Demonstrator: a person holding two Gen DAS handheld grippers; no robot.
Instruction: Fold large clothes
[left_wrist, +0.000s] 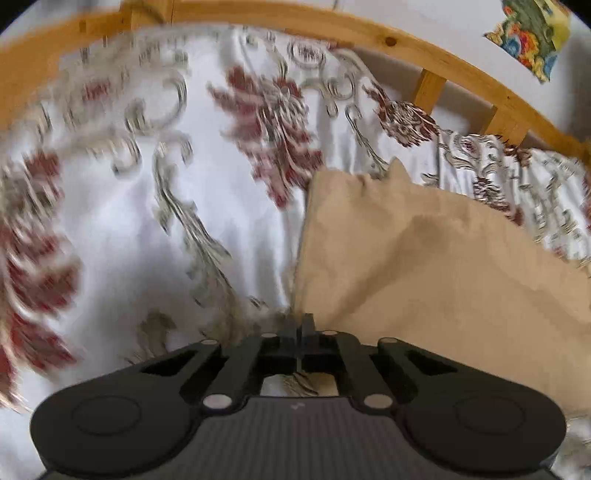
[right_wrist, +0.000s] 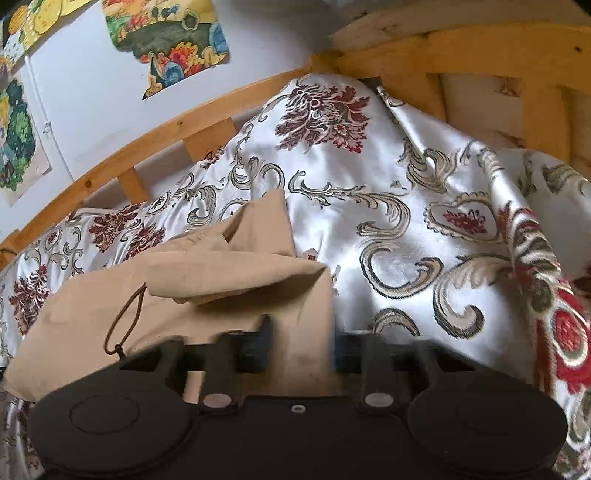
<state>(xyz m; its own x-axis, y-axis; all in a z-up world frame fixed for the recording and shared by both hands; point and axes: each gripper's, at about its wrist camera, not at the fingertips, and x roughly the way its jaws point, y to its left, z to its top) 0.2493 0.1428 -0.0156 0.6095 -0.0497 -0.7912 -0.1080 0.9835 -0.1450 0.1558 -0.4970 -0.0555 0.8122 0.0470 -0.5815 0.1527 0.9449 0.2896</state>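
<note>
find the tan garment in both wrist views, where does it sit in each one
Left wrist view: the tan fabric garment fills the lower right, running from mid-frame down to the gripper body.
Right wrist view: it lies lower left to centre, partly folded over itself, a brown drawstring loop on it.
Shared landmark: the white satin bedspread with dark red flowers under the garment, edged by the wooden bed rail.
</note>
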